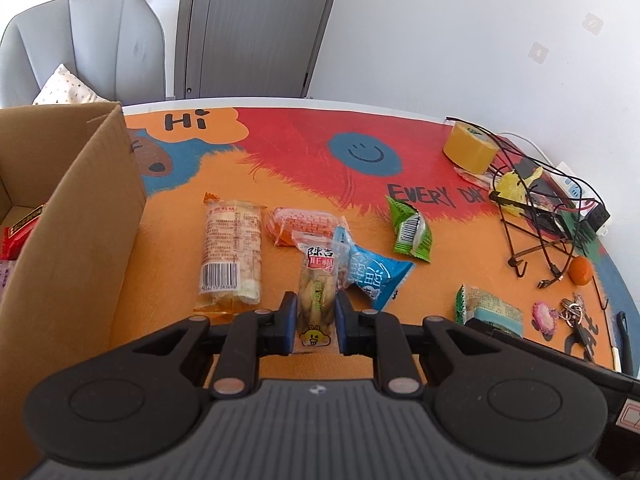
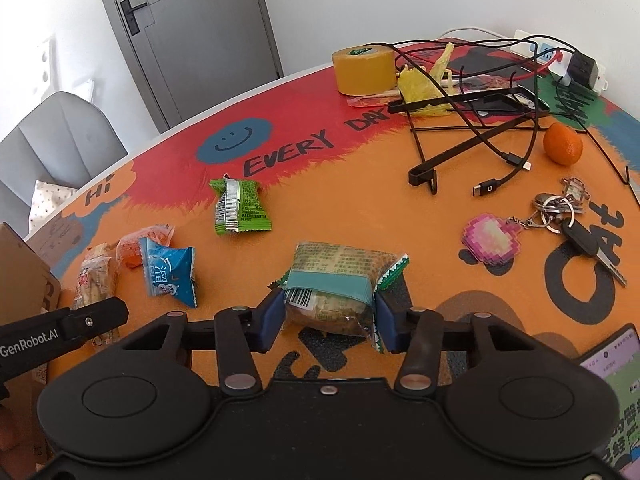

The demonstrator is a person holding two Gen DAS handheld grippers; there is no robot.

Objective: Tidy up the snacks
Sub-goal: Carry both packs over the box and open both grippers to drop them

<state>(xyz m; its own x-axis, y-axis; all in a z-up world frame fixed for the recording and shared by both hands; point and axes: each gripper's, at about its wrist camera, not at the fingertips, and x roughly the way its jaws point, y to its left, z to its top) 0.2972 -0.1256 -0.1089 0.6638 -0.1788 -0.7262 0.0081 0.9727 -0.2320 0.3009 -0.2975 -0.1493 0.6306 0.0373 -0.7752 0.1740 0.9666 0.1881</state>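
My left gripper (image 1: 316, 316) is shut on a clear snack packet with a red label (image 1: 318, 284), its far end over the table. My right gripper (image 2: 330, 320) is shut on a green-edged pastry packet (image 2: 340, 276). On the orange mat lie a long cracker packet (image 1: 232, 248), an orange packet (image 1: 300, 226), a blue packet (image 1: 372, 272) and a small green packet (image 1: 412, 228). The blue packet (image 2: 172, 270) and the green packet (image 2: 240, 206) also show in the right wrist view. A cardboard box (image 1: 80, 240) stands at the left with a red snack (image 1: 20, 232) inside.
A tape roll (image 2: 364, 68), a wire rack with cables (image 2: 472, 120), a tangerine (image 2: 562, 144), keys with a pink charm (image 2: 560, 212) and a phone (image 2: 616, 392) lie to the right. A grey chair (image 1: 80, 40) stands behind the table.
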